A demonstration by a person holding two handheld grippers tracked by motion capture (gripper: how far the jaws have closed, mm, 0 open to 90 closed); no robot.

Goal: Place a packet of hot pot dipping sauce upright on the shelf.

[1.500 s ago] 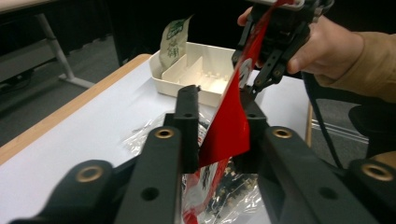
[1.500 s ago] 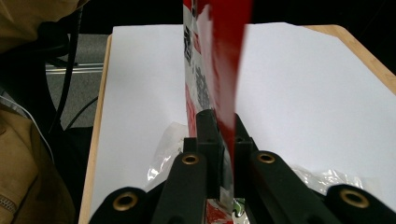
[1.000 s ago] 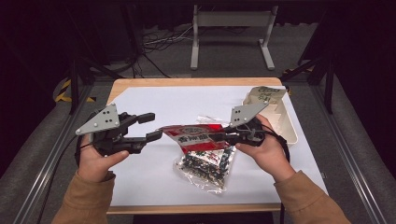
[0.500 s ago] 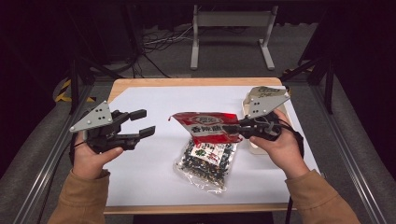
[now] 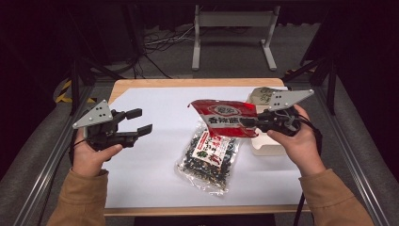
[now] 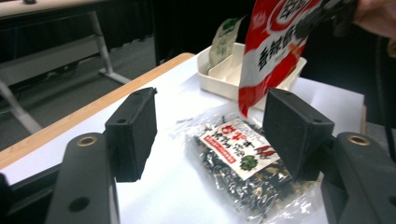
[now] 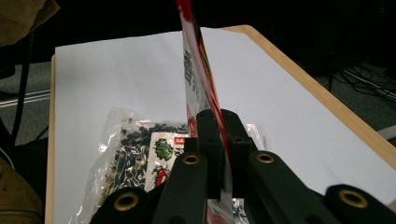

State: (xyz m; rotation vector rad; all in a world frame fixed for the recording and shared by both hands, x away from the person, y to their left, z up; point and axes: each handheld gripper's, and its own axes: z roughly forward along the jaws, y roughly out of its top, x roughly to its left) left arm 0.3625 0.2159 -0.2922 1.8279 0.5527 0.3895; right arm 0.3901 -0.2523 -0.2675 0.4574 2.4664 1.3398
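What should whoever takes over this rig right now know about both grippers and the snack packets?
Right gripper: shut on one edge of the red snack packet, held in the air above the table, beside the white compartment tray.
Left gripper: open, holding nothing, over the white sheet's left part.
Clear packet of dark snack mix: lying flat on the sheet, below the red one.
Tray: already holds a pale green-printed packet.
Done: red packet lifted. Left, probably: set it in the tray, then the clear packet.
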